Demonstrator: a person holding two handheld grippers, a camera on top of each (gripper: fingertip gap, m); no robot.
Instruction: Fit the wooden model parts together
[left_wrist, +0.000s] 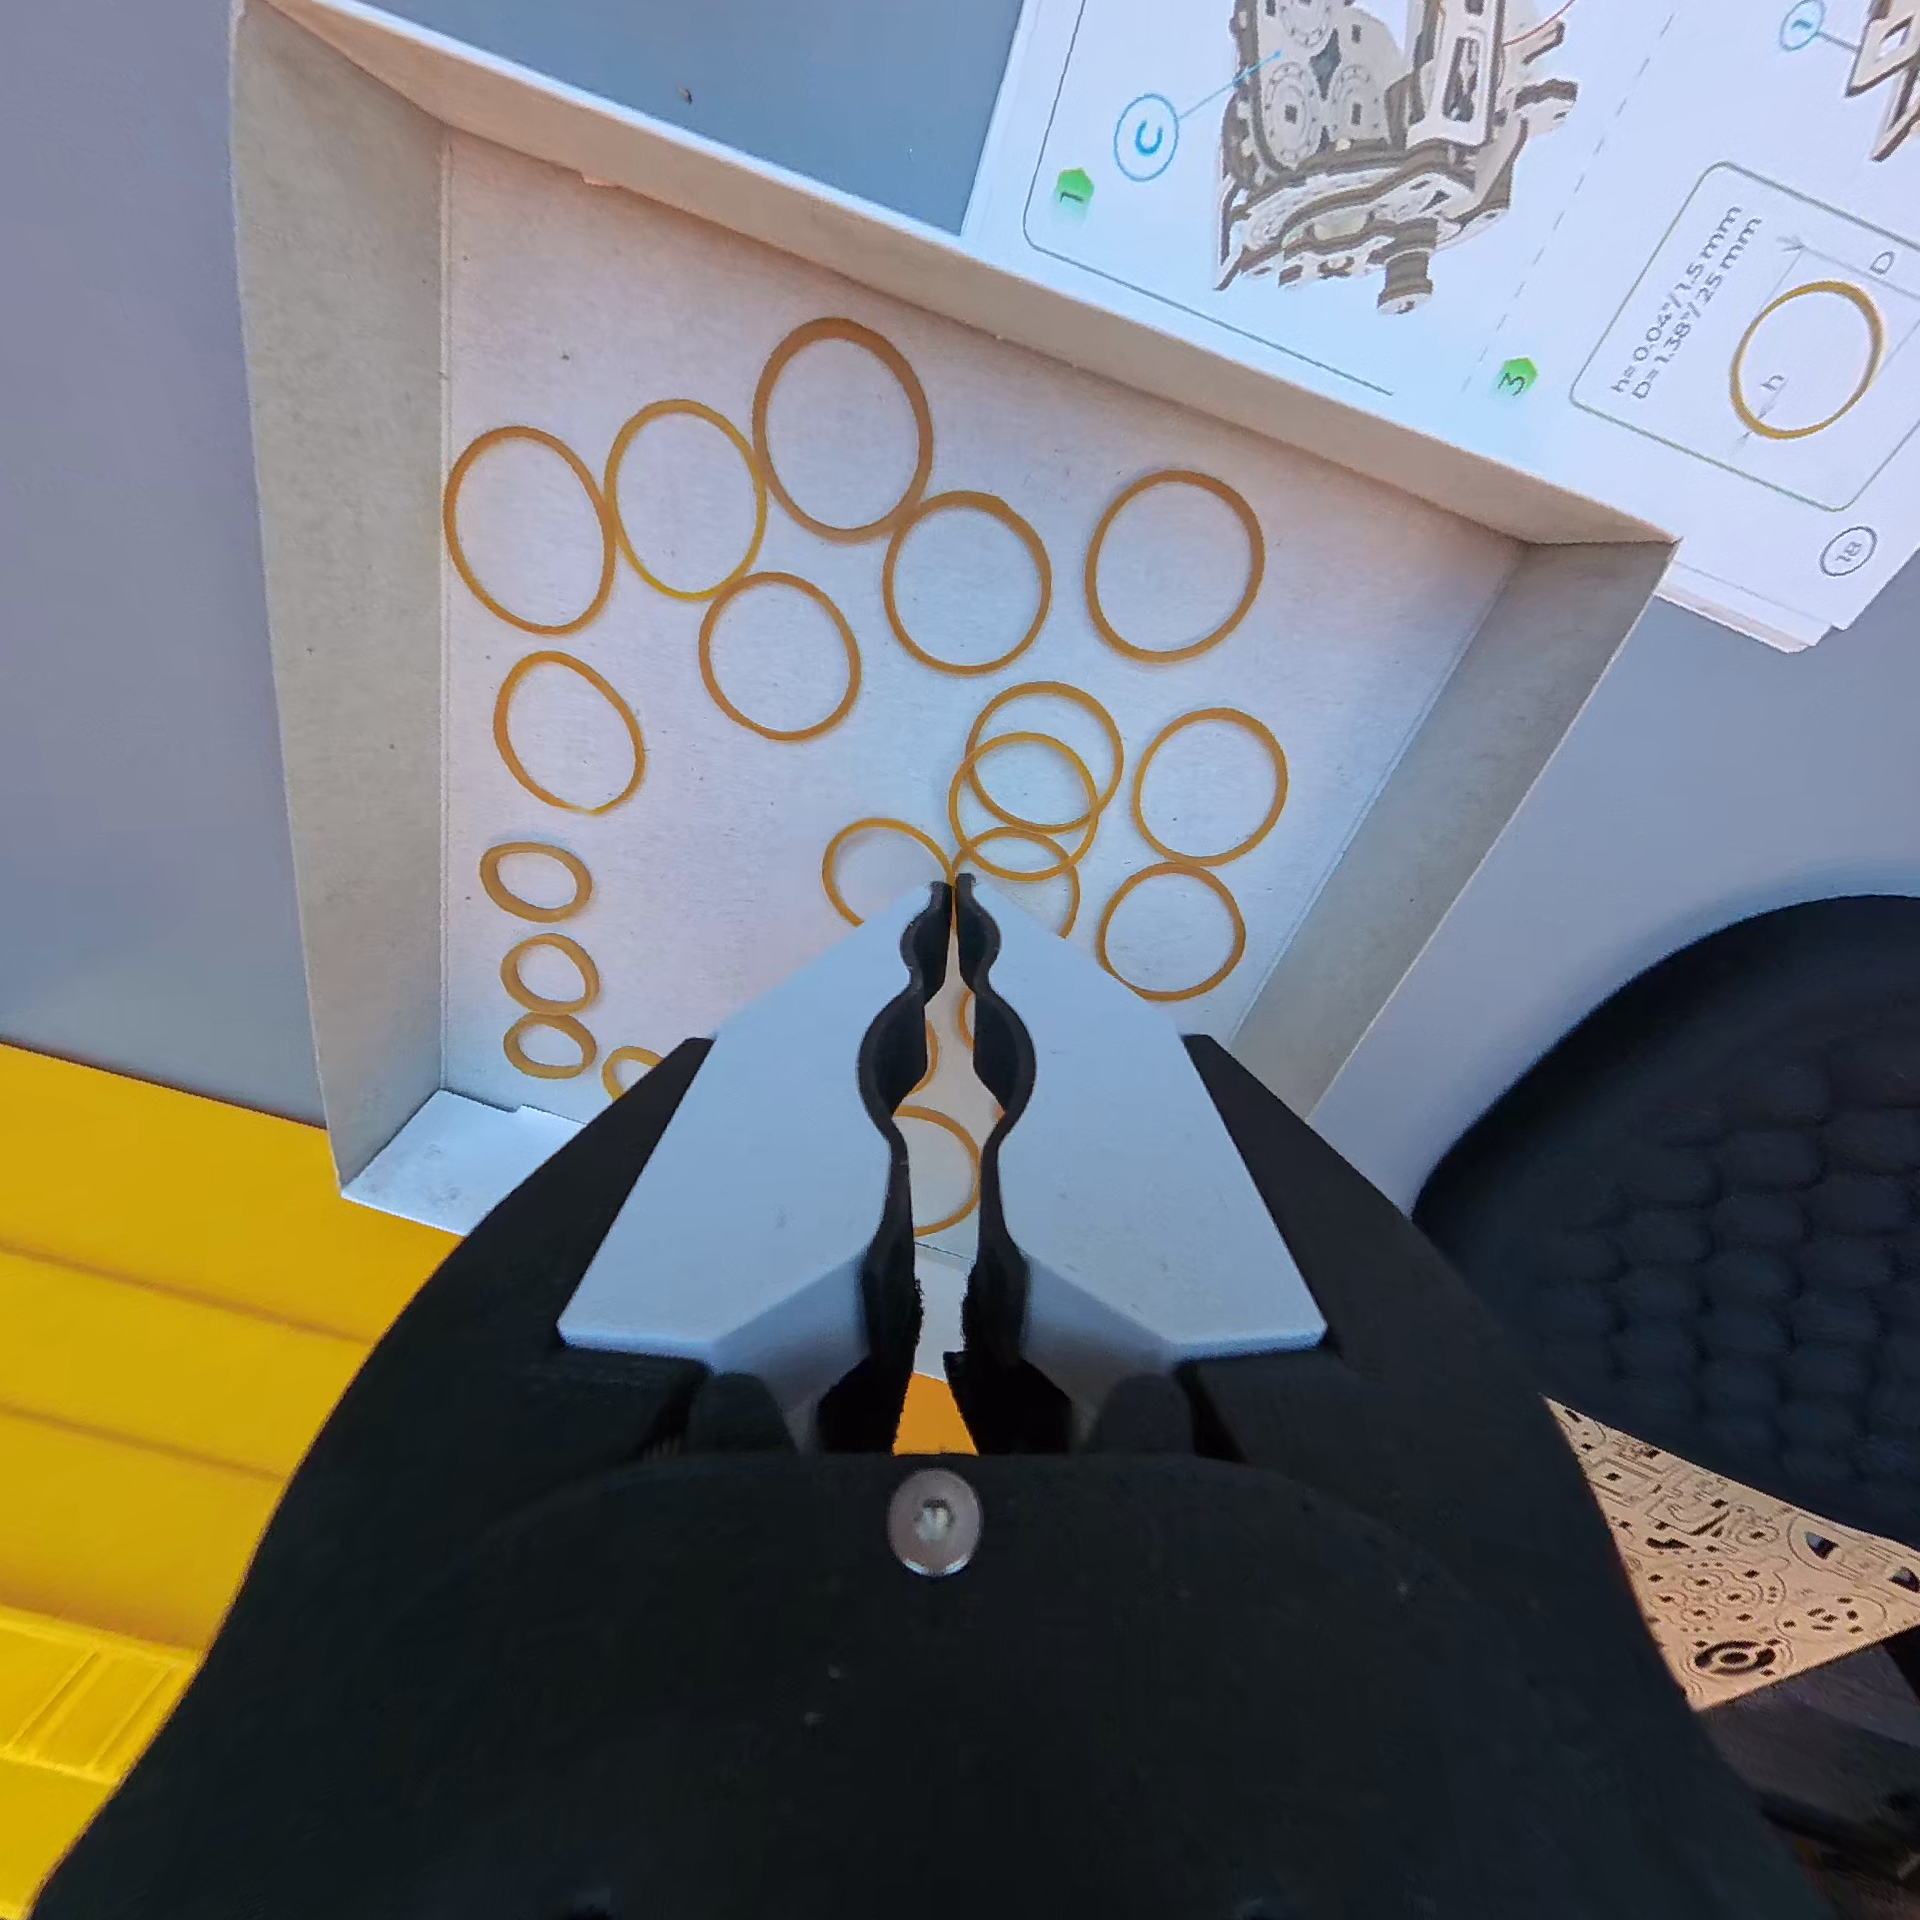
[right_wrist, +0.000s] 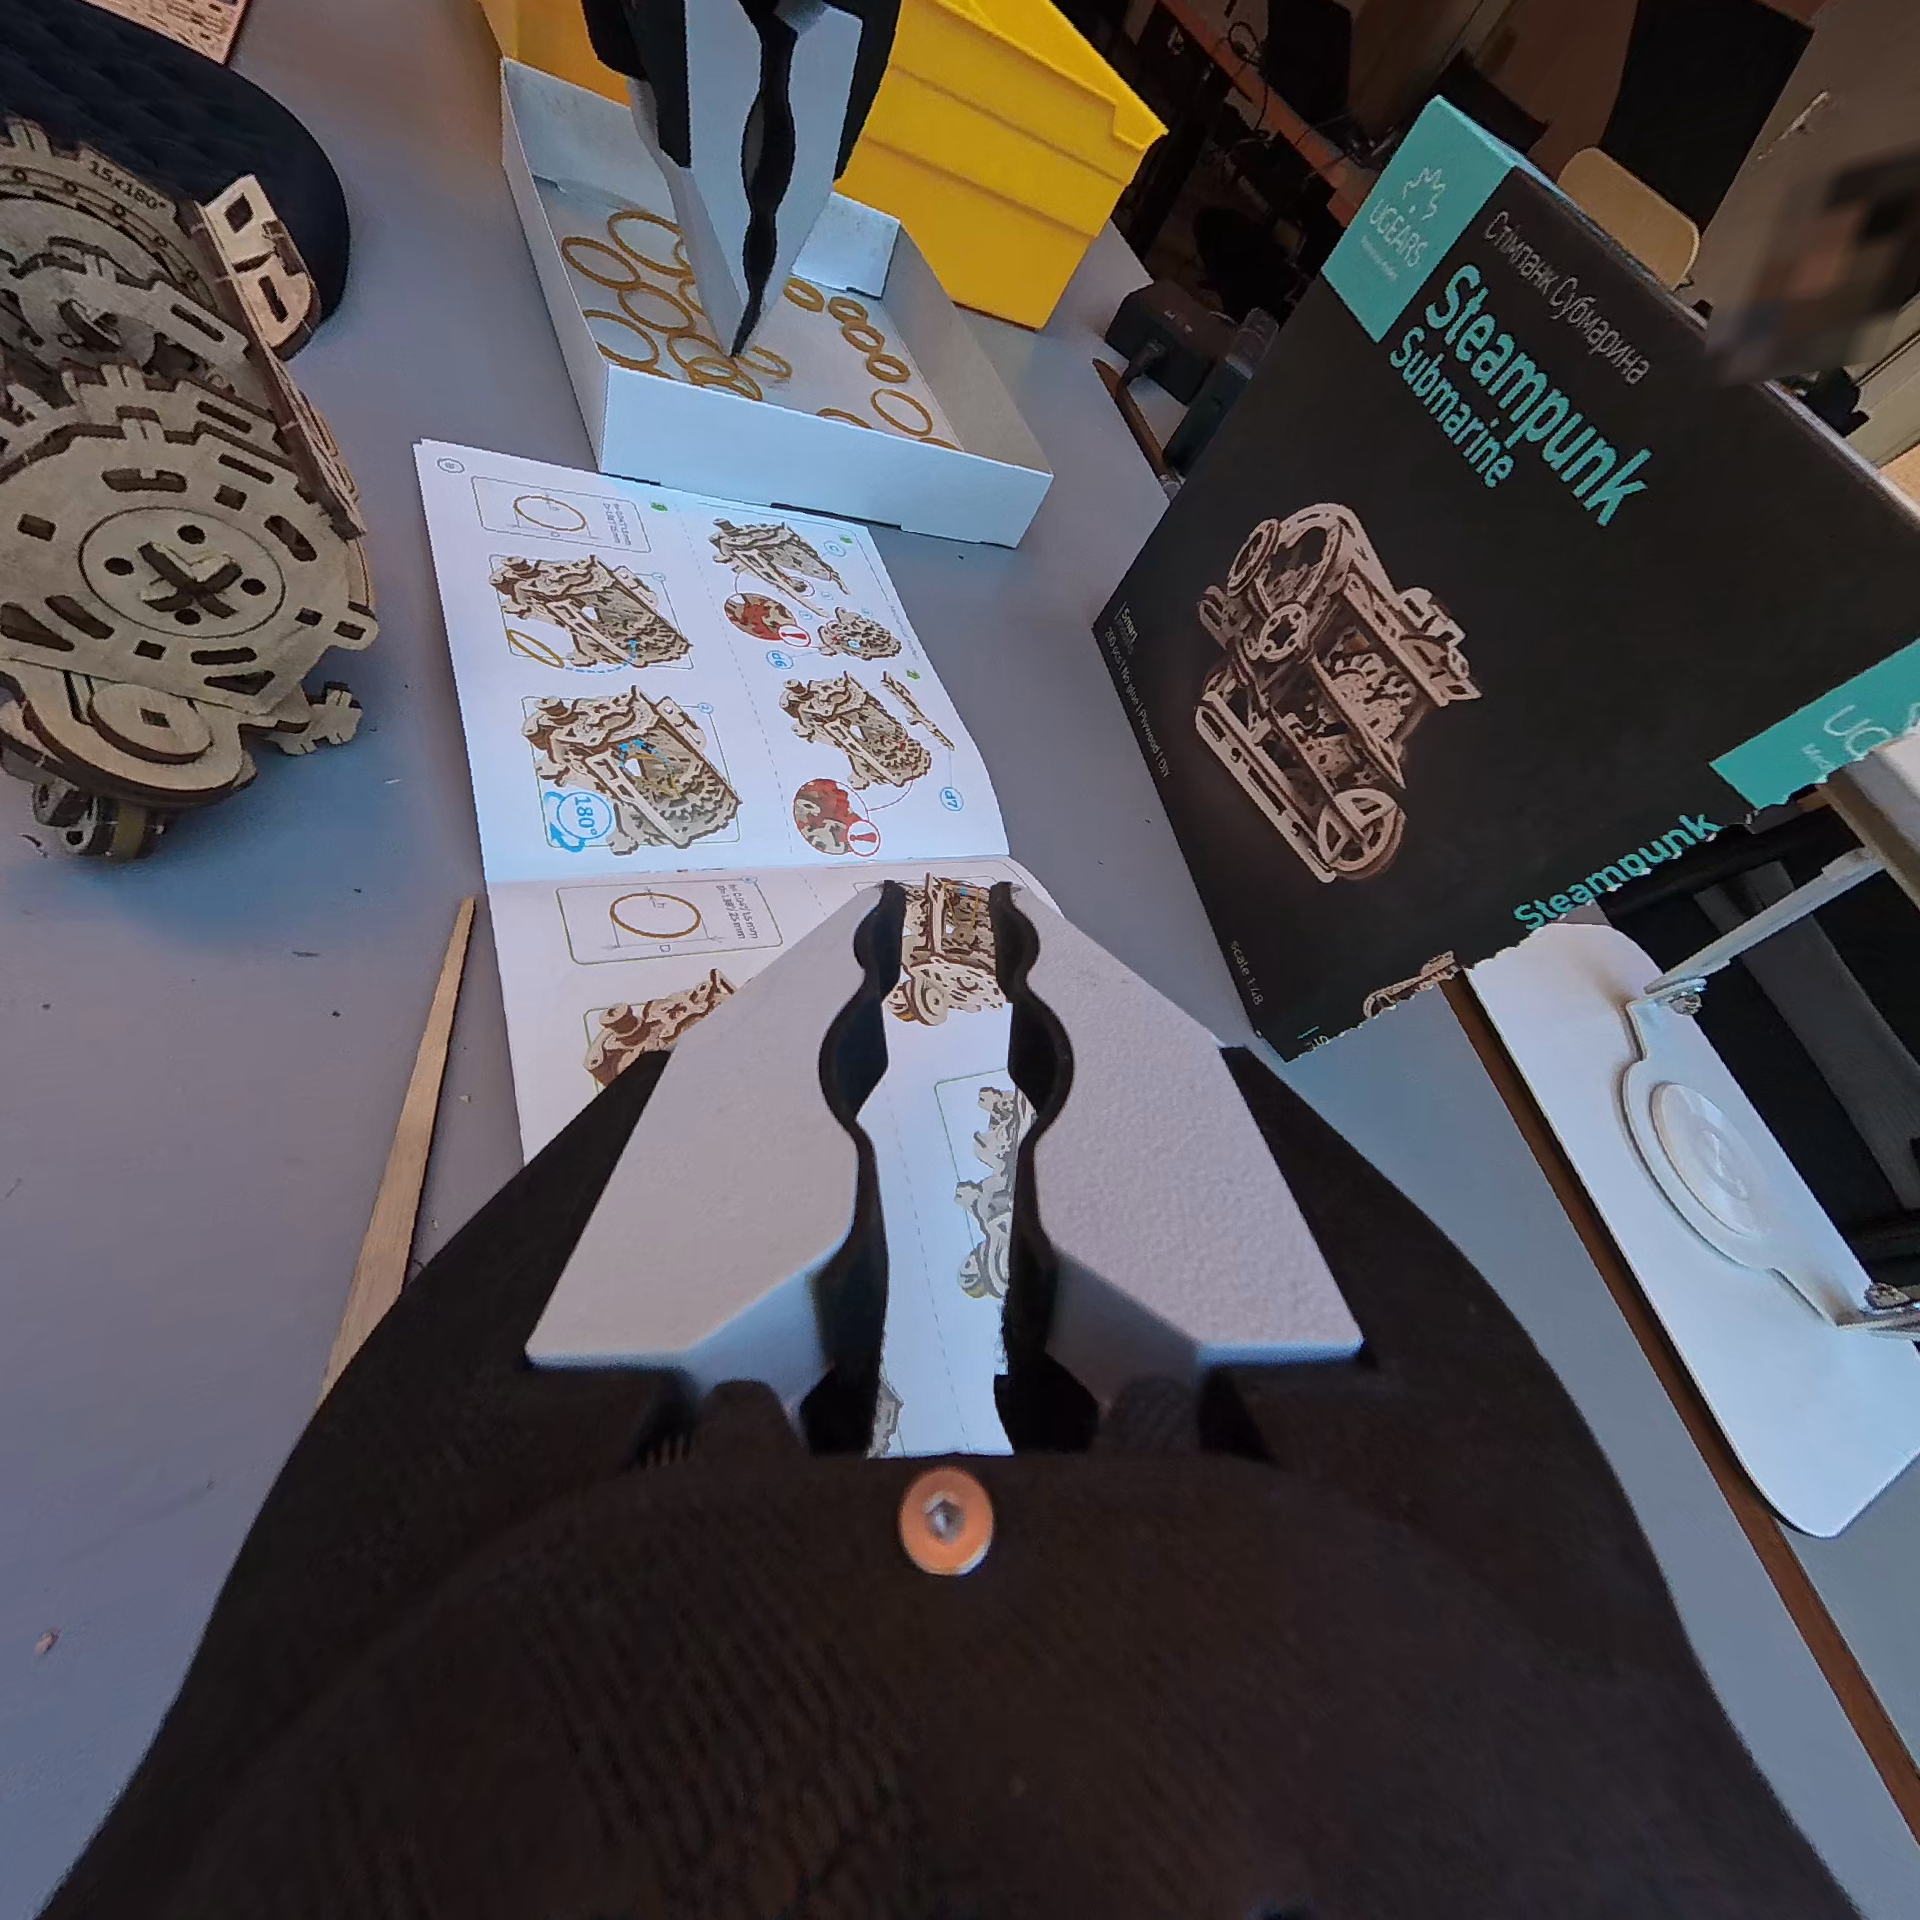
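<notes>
Grey table (right_wrist: 208, 1091), wooden model (right_wrist: 166, 582) at its left, open instruction booklet (right_wrist: 582, 748) in the middle.

Beyond the booklet, a white box tray (left_wrist: 343, 623) holds scattered rubber bands (left_wrist: 966, 582). The left gripper (left_wrist: 954, 889) points down into it, tips pinched nearly together among the bands; whether it holds one I cannot tell. The right gripper (right_wrist: 943, 891) hovers parted over the booklet, empty.

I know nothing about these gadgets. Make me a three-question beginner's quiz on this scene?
1. True or false: the left gripper is wide open.
2. What lies in the white tray? A) screws B) rubber bands C) coins
3. Fill in: the right gripper hovers over the open ____.

Key: 1 false, its fingertips nearly meet, tip down among the bands. 2 B. 3 instruction booklet, beside the wooden model.
</notes>
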